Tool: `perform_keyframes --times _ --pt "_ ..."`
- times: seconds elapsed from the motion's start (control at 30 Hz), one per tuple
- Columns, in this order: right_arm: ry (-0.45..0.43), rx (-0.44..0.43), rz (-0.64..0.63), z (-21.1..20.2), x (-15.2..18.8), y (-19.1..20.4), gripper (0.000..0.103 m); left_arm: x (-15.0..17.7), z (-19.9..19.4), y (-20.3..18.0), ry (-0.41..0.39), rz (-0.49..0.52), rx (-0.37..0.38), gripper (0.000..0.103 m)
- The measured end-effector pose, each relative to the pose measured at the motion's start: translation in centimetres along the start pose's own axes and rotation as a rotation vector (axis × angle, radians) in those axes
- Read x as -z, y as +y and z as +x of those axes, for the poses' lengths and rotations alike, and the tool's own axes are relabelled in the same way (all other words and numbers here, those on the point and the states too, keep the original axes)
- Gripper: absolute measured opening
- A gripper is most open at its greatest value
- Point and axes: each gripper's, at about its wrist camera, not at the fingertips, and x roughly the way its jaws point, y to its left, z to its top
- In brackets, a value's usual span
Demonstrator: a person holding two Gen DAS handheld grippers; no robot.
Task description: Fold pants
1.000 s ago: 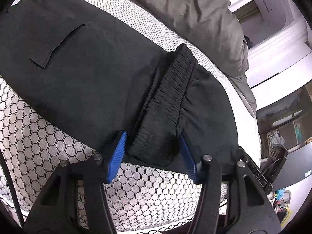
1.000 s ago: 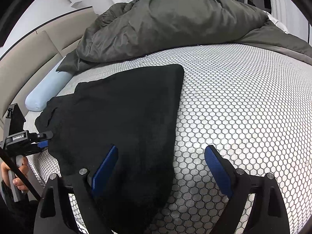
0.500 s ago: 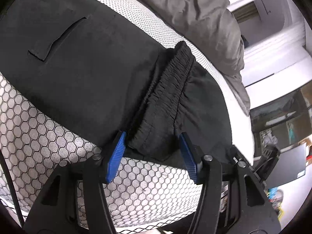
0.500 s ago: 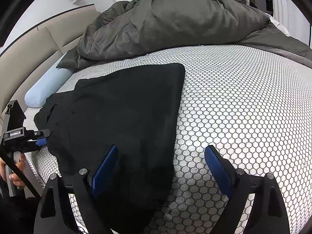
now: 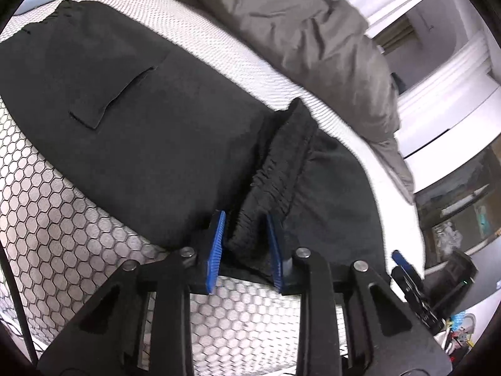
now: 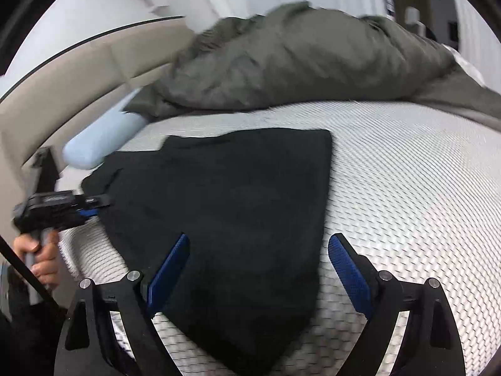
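So the bed (image 6: 407, 188) with its honeycomb-mesh mattress takes up most of both views, a rumpled grey-green duvet (image 6: 297, 62) heaped at the far side and a pale blue bolster (image 6: 100, 144) by the headboard. Black pants (image 5: 141, 141) lie spread flat on the mattress. Left gripper (image 5: 245, 244) has just been closing its jaws, with the gathered elastic waistband (image 5: 275, 175) bunched between the blue pads. Right gripper (image 6: 258, 269) hangs wide apart over the pants' edge, holding nothing.

Left tool (image 5: 245, 244) has just been closing; right tool (image 6: 256, 269) spread.
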Motion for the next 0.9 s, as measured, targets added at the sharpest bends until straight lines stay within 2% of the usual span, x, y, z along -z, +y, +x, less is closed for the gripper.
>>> perform_keyframes --times 0.1,0.2,0.23,0.3,0.37,0.43,0.47,0.5,0.57,0.7,0.8,0.87,0.9 --pt "0.061 0.040 -0.050 1.6 0.5 1.0 0.091 0.1 0.4 0.0 0.006 0.027 -0.048 0.023" --pt "0.155 0.108 -0.069 3.3 1.4 0.4 0.091 0.3 0.2 -0.5 0.002 0.054 -0.078 0.025" --pt "0.178 0.107 -0.053 3.5 1.6 -0.2 0.091 0.3 0.1 -0.7 -0.005 0.060 -0.086 0.025" --pt "0.174 0.074 -0.014 2.8 1.5 -1.2 0.091 0.1 -0.6 -0.9 -0.025 0.073 -0.090 0.026" --pt "0.127 0.053 0.027 1.5 1.0 -2.3 0.091 -0.3 -1.3 -1.2 -0.063 0.086 -0.121 0.029" --pt "0.062 0.047 0.101 0.3 0.4 -3.8 0.091 -1.2 -1.7 -1.7 -0.097 0.106 -0.139 0.042" --pt "0.034 0.047 0.151 -0.1 0.0 -4.8 0.091 -1.9 -1.6 -2.2 -0.101 0.115 -0.144 0.052" --pt "0.024 0.048 0.182 -0.2 -0.3 -5.5 0.091 -2.9 -1.1 -2.9 -0.093 0.138 -0.138 0.059" --pt "0.018 0.031 0.262 0.1 -0.9 -7.3 0.091 -4.3 0.0 -4.0 -0.061 0.158 -0.113 0.064" --pt "0.048 -0.045 0.351 2.2 -2.3 -9.1 0.091 -8.1 4.5 -6.5 0.044 0.181 -0.070 0.065" --pt "0.073 -0.079 0.376 4.2 -3.2 -9.5 0.085 -10.0 7.8 -7.7 0.084 0.191 -0.123 0.065" --pt "0.096 -0.082 0.375 5.3 -3.6 -9.4 0.084 -10.5 9.6 -7.8 0.129 0.190 -0.117 0.065" --pt "0.107 -0.091 0.374 5.8 -3.6 -9.3 0.079 -10.5 10.3 -7.6 0.144 0.185 -0.098 0.064"
